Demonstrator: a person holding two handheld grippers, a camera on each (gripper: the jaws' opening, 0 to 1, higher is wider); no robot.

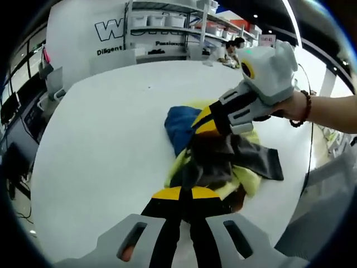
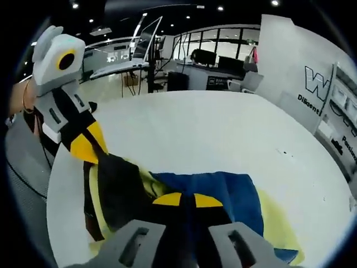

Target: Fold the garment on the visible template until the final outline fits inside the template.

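Observation:
A crumpled garment [image 1: 223, 159], blue at one end and dark grey at the other, lies bunched on a yellow-green template [image 1: 254, 181] on the white round table [image 1: 106, 145]. My left gripper [image 1: 181, 194] is shut on the dark cloth at the near end. My right gripper [image 1: 204, 120] comes in from the right, held by a hand, and is shut on the cloth beside the blue part [image 1: 179, 125]. In the right gripper view, the right gripper [image 2: 187, 199] pinches the blue cloth [image 2: 228, 192]. The left gripper [image 2: 88, 146] holds the dark cloth [image 2: 120, 187], and the template [image 2: 281, 226] shows at the right.
Bare table surface [image 2: 223, 134] spreads widely around the garment, with its curved edge [image 1: 39, 167] at the left. Shelves with boxes [image 1: 162, 22] and a lettered wall [image 1: 83, 33] stand behind it. Desks with monitors [image 2: 217, 67] are further back.

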